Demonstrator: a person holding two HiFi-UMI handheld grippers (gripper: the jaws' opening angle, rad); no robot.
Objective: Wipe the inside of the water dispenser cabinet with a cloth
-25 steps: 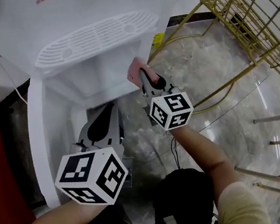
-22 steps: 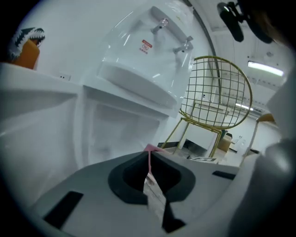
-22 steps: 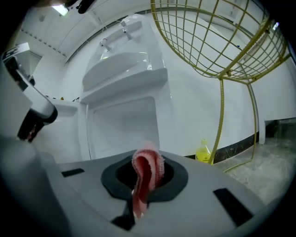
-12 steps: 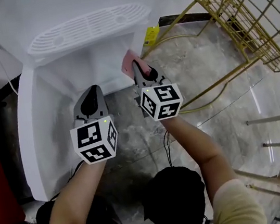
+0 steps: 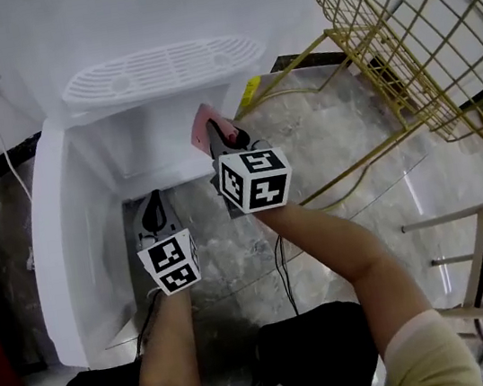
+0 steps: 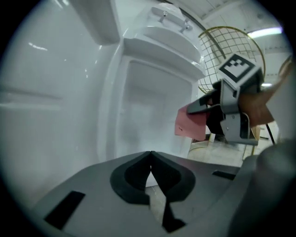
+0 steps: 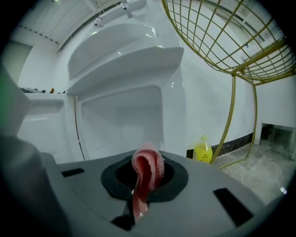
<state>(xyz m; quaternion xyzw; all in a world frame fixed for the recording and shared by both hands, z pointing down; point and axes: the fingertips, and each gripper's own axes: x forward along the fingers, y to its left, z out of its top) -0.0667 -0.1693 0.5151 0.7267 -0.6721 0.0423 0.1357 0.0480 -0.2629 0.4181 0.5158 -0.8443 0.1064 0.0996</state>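
Cabinet (image 5: 157, 146) mouth open with free room inside, open door (image 5: 61, 261) walls its left, grilled tray (image 5: 158, 69) overhangs above, right gripper (image 5: 212, 134) with cloth (image 5: 199, 122) fills the right edge, yellow bottle (image 7: 202, 149) and gold wire rack (image 5: 437, 47) crowd beyond

left gripper (image 6: 151, 157): grey body, white cube (image 5: 170, 262) w/ black markers | right gripper (image 7: 147, 162): same deal | sleeve (image 5: 423, 351): beige, short | trousers (image 5: 316, 348): dark

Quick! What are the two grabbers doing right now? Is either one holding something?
Left gripper: jaws shut, holding nothing.
Right gripper: jaws shut on the pink fuzzy cloth.
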